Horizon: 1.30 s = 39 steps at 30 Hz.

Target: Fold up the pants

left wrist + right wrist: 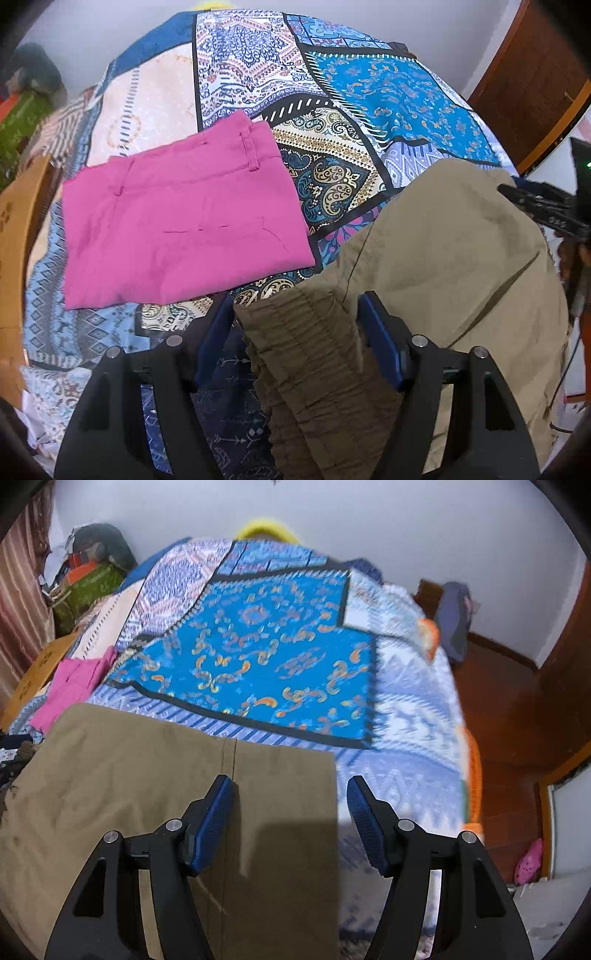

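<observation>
Two tongs [295, 306] [290, 794], seemingly two pants [443, 240] [177, 214].

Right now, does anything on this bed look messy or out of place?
Mostly tidy. The pink pants lie folded flat on the quilt. The khaki pants are the untidy part: their gathered waistband is bunched between the open left gripper. The right gripper, also open, hovers over their edge.

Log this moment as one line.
left gripper: open, around khaki pants waistband | right gripper: open, over pants hem | pink shorts: folded on bedspread
</observation>
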### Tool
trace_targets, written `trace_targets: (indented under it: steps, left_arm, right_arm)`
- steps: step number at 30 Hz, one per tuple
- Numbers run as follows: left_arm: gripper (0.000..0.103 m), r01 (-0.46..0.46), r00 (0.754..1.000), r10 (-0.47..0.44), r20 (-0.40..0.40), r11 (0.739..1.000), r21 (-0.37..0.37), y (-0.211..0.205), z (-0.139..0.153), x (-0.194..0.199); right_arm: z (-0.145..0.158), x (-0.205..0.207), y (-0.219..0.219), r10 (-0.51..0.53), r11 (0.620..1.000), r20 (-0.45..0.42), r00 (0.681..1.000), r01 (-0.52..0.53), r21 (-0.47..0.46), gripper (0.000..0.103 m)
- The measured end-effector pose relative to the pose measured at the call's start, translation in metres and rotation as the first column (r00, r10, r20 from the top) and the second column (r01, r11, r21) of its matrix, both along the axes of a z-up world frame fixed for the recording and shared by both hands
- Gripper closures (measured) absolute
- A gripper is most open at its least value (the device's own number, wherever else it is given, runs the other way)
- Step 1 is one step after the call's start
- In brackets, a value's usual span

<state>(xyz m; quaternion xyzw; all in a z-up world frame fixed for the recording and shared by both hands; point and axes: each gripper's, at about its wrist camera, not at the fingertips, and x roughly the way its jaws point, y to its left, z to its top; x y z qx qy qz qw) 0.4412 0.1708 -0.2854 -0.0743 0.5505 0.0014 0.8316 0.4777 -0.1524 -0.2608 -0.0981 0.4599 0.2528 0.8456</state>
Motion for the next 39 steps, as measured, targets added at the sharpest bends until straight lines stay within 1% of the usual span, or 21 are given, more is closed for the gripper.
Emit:
trace_targets:
  steps: [4, 6, 7, 8, 10, 11, 12, 13, 15, 16, 18, 23, 25, 26, 27, 29, 32, 33, 36, 39]
  left_arm:
    - [0.032, 0.007, 1.000, -0.008, -0.023, 0.998, -0.058, 0.007, -0.006, 0.005]
    - [0.033, 0.004, 1.000, -0.006, -0.029, 0.997, -0.076, 0.009, -0.007, 0.008]
    - [0.035, 0.005, 1.000, -0.007, -0.026, 0.997, -0.073, 0.008, -0.006, 0.008]
    - [0.037, 0.010, 1.000, -0.012, -0.019, 0.998, -0.062, 0.007, -0.005, 0.008]
    - [0.041, 0.033, 0.999, -0.033, 0.007, 0.999, -0.005, -0.001, 0.000, 0.005]
    - [0.042, 0.045, 0.999, -0.046, 0.022, 0.998, 0.032, -0.005, 0.002, 0.002]
    - [0.043, 0.064, 0.997, -0.068, 0.042, 0.994, 0.090, -0.012, 0.005, -0.001]
    - [0.044, 0.074, 0.995, -0.081, 0.050, 0.989, 0.126, -0.016, 0.006, -0.003]
    - [0.047, 0.082, 0.994, -0.094, 0.057, 0.981, 0.176, -0.021, 0.010, -0.006]
    - [0.050, 0.076, 0.994, -0.088, 0.058, 0.980, 0.185, -0.021, 0.014, -0.006]
    - [0.052, 0.060, 0.995, -0.073, 0.065, 0.981, 0.187, -0.018, 0.023, -0.004]
    - [0.055, 0.037, 0.987, -0.070, 0.143, 0.974, 0.224, -0.019, 0.068, -0.009]
    - [0.055, 0.036, 0.981, -0.079, 0.177, 0.972, 0.233, -0.022, 0.087, -0.012]
    - [0.055, 0.035, 0.977, -0.083, 0.195, 0.971, 0.236, -0.024, 0.096, -0.014]
    - [0.055, 0.031, 0.972, -0.087, 0.220, 0.970, 0.243, -0.026, 0.109, -0.017]
    - [0.056, 0.024, 0.964, -0.089, 0.251, 0.967, 0.253, -0.029, 0.126, -0.023]
    - [0.056, 0.019, 0.954, -0.096, 0.285, 0.965, 0.262, -0.035, 0.149, -0.037]
    - [0.056, 0.018, 0.950, -0.099, 0.295, 0.964, 0.265, -0.037, 0.156, -0.044]
    - [0.056, 0.020, 0.944, -0.106, 0.313, 0.963, 0.268, -0.044, 0.168, -0.063]
    - [0.056, 0.024, 0.935, -0.119, 0.334, 0.961, 0.274, -0.053, 0.176, -0.089]
  right_arm:
    - [-0.005, 0.008, -0.003, -0.026, 0.998, -0.021, 0.999, 0.027, 0.048, 0.052]
    - [-0.006, 0.010, -0.001, -0.041, 0.999, -0.009, 0.999, 0.041, 0.019, 0.073]
    - [-0.006, 0.009, 0.001, -0.044, 0.999, 0.003, 0.999, 0.044, -0.006, 0.077]
    - [-0.005, 0.007, 0.002, -0.041, 0.999, 0.015, 0.999, 0.041, -0.032, 0.085]
    - [-0.002, 0.005, 0.002, -0.031, 0.999, 0.023, 0.999, 0.032, -0.040, 0.092]
    - [0.000, 0.002, 0.003, -0.030, 0.998, 0.036, 0.999, 0.031, -0.047, 0.094]
    - [0.002, 0.000, 0.003, -0.029, 0.998, 0.052, 0.998, 0.032, -0.054, 0.096]
    - [0.005, -0.006, 0.003, -0.029, 0.997, 0.082, 0.996, 0.034, -0.066, 0.098]
    - [0.012, -0.010, 0.003, -0.026, 0.996, 0.118, 0.993, 0.035, -0.078, 0.099]
    - [0.017, -0.013, 0.001, -0.028, 0.996, 0.133, 0.991, 0.039, -0.080, 0.099]
    - [0.031, -0.017, -0.003, -0.036, 0.996, 0.170, 0.985, 0.049, -0.073, 0.099]
    - [0.080, -0.024, -0.013, -0.073, 0.996, 0.266, 0.961, 0.084, -0.029, 0.100]
    - [0.101, -0.028, -0.018, -0.095, 0.995, 0.298, 0.950, 0.097, 0.007, 0.100]
    - [0.116, -0.032, -0.023, -0.109, 0.994, 0.322, 0.941, 0.105, 0.029, 0.100]
    - [0.125, -0.033, -0.024, -0.116, 0.993, 0.332, 0.936, 0.108, 0.042, 0.100]
    - [0.143, -0.043, -0.027, -0.125, 0.992, 0.360, 0.924, 0.111, 0.061, 0.100]
    - [0.167, -0.062, -0.035, -0.138, 0.990, 0.380, 0.915, 0.111, 0.091, 0.100]
    - [0.170, -0.068, -0.038, -0.140, 0.989, 0.382, 0.913, 0.111, 0.095, 0.100]
    - [0.181, -0.094, -0.050, -0.153, 0.985, 0.387, 0.909, 0.108, 0.136, 0.100]
    - [0.189, -0.119, -0.062, -0.160, 0.981, 0.385, 0.909, 0.102, 0.167, 0.100]
